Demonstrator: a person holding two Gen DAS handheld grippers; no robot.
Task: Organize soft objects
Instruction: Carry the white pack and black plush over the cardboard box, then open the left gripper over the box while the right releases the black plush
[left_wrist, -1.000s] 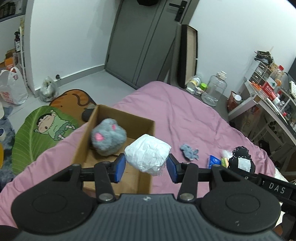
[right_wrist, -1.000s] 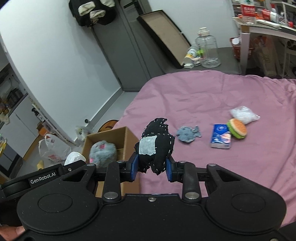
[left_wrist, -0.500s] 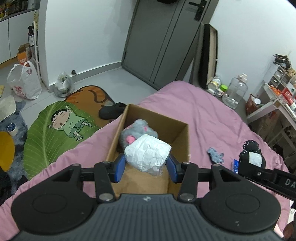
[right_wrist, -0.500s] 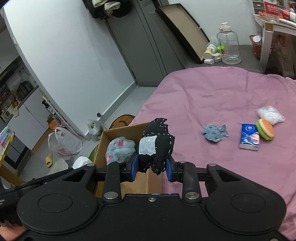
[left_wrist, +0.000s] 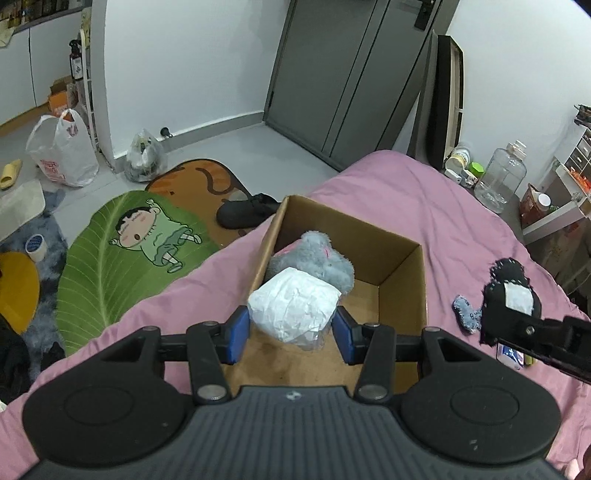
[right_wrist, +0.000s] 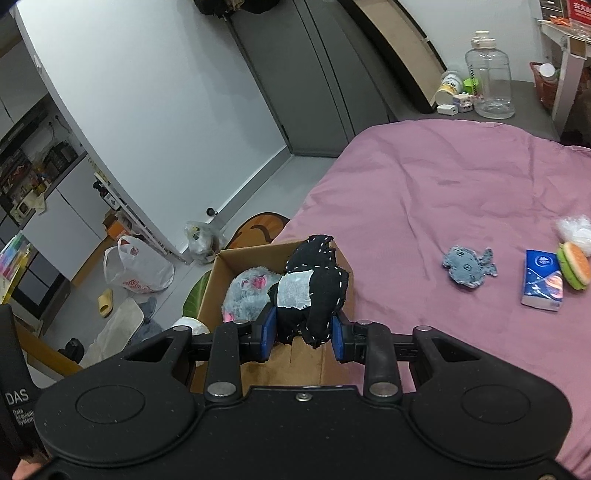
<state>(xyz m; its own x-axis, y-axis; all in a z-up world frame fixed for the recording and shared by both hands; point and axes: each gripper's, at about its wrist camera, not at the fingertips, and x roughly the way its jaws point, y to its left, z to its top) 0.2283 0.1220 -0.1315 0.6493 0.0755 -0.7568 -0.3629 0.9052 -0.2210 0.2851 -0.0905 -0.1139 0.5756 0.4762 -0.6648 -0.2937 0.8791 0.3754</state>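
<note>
My left gripper (left_wrist: 291, 334) is shut on a white crumpled soft bundle (left_wrist: 293, 308) and holds it over the open cardboard box (left_wrist: 400, 258) on the pink bed. A grey plush with pink ears (left_wrist: 319, 258) lies inside the box. My right gripper (right_wrist: 303, 334) is shut on a black stitched plush with a white patch (right_wrist: 314, 291), held above the box's right wall (right_wrist: 258, 253); the same black plush (left_wrist: 511, 295) shows at the right of the left wrist view. A small grey fabric fish (right_wrist: 467, 266), a blue tissue pack (right_wrist: 541, 284), a burger toy (right_wrist: 574, 264) and a white fluffy lump (right_wrist: 574, 230) lie on the bed.
The pink bed (right_wrist: 424, 192) stretches to the right. On the floor at the left are a leaf-shaped cartoon mat (left_wrist: 122, 251), a black shoe (left_wrist: 245, 212) and plastic bags (left_wrist: 62, 153). A clear water jug (right_wrist: 489, 77) stands by the far wall.
Both grippers have moved left toward the box with their loads. The white bundle now hangs over the box's inside, and the black plush has come over its right wall.
</note>
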